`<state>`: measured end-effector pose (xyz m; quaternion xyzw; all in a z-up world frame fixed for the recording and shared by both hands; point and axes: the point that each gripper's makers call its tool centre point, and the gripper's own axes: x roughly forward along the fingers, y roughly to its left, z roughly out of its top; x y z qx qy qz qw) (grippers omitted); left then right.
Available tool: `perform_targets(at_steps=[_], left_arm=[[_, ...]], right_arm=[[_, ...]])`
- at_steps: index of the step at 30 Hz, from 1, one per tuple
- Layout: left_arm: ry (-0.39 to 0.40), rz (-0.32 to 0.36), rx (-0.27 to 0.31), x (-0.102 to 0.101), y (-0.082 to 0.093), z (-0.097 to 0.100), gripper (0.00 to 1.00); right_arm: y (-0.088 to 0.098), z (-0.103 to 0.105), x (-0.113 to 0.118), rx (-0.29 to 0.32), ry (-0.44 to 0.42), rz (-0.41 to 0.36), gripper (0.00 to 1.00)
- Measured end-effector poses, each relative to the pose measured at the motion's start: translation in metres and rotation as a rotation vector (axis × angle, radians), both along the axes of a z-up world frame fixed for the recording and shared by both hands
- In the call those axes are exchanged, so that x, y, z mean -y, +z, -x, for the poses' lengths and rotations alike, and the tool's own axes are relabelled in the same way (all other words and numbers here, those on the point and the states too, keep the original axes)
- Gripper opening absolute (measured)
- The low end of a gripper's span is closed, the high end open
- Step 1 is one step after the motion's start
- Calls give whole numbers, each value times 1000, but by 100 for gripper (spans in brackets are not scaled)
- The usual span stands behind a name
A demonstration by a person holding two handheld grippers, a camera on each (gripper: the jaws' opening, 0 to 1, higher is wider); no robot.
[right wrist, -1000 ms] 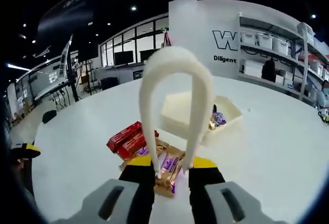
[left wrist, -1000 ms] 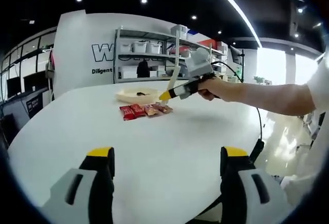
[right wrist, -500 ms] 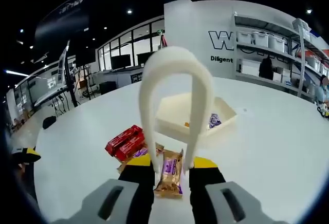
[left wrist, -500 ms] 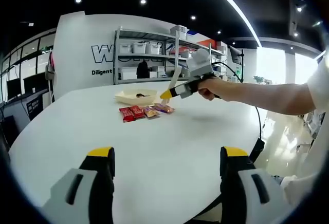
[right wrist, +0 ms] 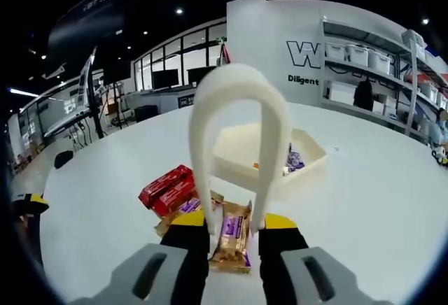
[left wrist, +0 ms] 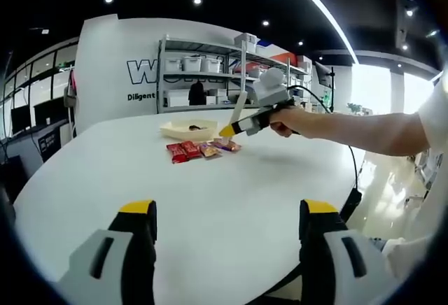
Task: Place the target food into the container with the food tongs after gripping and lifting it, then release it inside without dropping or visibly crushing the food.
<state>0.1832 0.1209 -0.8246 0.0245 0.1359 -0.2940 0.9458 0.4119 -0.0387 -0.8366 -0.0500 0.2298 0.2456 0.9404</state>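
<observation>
In the left gripper view the left gripper (left wrist: 229,249) stood wide open over the white table (left wrist: 231,179), with the snack packets (left wrist: 201,150) just before the container (left wrist: 187,129). The right gripper view showed more: the right gripper (right wrist: 234,238) clamped the white tongs (right wrist: 239,102), whose tips straddled a brown-and-purple snack bar (right wrist: 231,238) on the table, two red packets (right wrist: 168,189) to its left, and a purple-wrapped item (right wrist: 295,158) inside the container.

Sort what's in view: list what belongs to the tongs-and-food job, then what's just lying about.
Job:
- white food tongs, gripped by the right tool
- brown-and-purple snack pack between the tong tips
- cream container, one purple pack already inside

Lying about:
- red packs
- shelving with bins
- left tool, holding nothing
</observation>
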Motion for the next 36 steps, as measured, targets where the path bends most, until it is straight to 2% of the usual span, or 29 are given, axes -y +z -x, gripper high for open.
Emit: perform_targets(at_steps=[9,16,23,32,36], left_arm=[[7,1,-3,-4,-1,0,82],[10,2,-5,-6,-2,-1,82],[7,-1,-6,-5,-2,0,82],[15,-6,1,-8,2,0,82],[20,-8,-1,-10,1,1,82]], right_arm=[[-8,-3,-1,-16,3,14,19],[-13,-2,-1,-66,-7,-5,15],[-14,-1,0,-86,3,-3,13],[-11,0,1,-85,13,-5,13],[0,1,5,-54,10,-17,13]])
